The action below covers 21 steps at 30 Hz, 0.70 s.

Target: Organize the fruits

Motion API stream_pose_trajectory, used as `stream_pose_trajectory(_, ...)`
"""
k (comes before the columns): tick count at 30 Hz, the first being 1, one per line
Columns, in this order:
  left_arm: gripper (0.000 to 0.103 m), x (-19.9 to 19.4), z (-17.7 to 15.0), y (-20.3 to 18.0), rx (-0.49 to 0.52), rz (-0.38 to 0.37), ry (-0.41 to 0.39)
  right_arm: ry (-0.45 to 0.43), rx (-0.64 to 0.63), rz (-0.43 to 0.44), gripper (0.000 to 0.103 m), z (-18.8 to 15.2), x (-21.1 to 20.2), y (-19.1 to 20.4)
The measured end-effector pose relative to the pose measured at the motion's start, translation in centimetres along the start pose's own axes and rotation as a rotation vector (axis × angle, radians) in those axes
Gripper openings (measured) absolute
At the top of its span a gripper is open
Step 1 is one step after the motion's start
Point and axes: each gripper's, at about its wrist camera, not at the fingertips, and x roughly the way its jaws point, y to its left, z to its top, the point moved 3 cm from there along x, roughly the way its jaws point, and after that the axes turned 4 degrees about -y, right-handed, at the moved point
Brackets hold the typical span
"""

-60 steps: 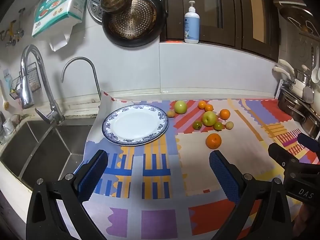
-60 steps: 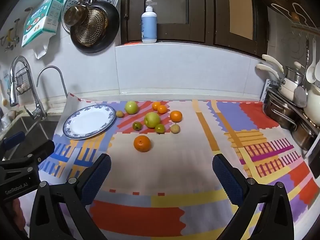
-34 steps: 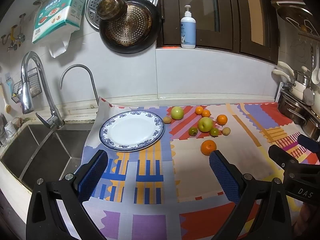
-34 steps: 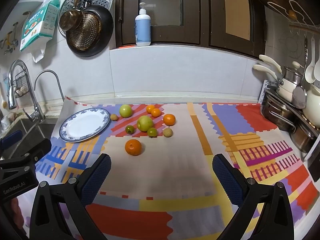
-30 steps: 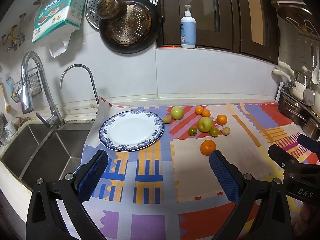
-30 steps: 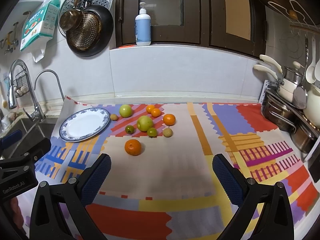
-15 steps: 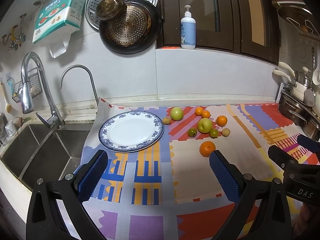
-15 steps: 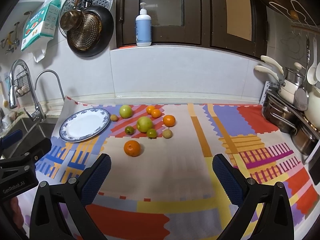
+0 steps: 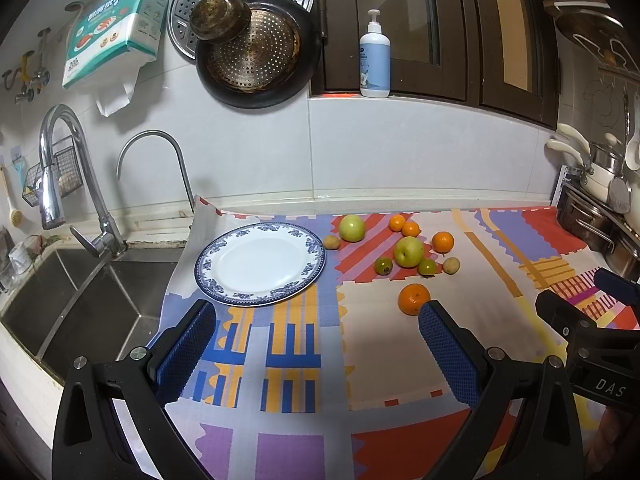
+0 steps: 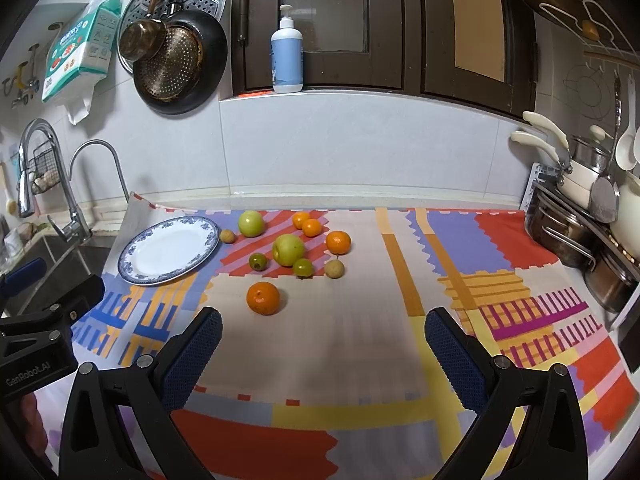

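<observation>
1. The job has hardly begun. The plate (image 10: pixel 132 270) has nothing on it, and all the fruit lies on the colorful mat (image 10: pixel 360 340).
2. The plate sits near the mat's back left corner, next to the sink (image 9: pixel 80 304).
3. The fruit sits in a loose bunch toward the back edge of the mat, just to the right of the plate.
4. Count of fruit, ten in all:
   - Two big green apples (image 10: pixel 288 249).
   - One big orange (image 10: pixel 263 298), alone, closest to the front of the bunch.
   - Three small oranges (image 10: pixel 338 242) at the back and right of the bunch.
   - Two small green fruits (image 10: pixel 303 268) just in front of one apple.
   - Two small tan round fruits (image 10: pixel 334 269); one lies just beside the plate's rim, the other at the right of the bunch.
5. One plate only.
6. The left gripper (image 9: pixel 316 338) is spread wide and holds nothing. It hangs over the mat in front of the plate.
7. The right gripper (image 10: pixel 322 340) is also spread wide and holds nothing. It hangs over the mat in front of the big orange.
8. What is left, I think: every fruit has yet to be picked up and sorted onto the plate.
</observation>
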Motion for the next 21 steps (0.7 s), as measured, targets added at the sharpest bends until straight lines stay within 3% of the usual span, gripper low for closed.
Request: stream_pose_trajectory(21,0.103,1.7,0.4,-0.5,-0.005,-0.004,0.013,0.011,-0.008,0.007,0.102,0.1,1.2,0.0)
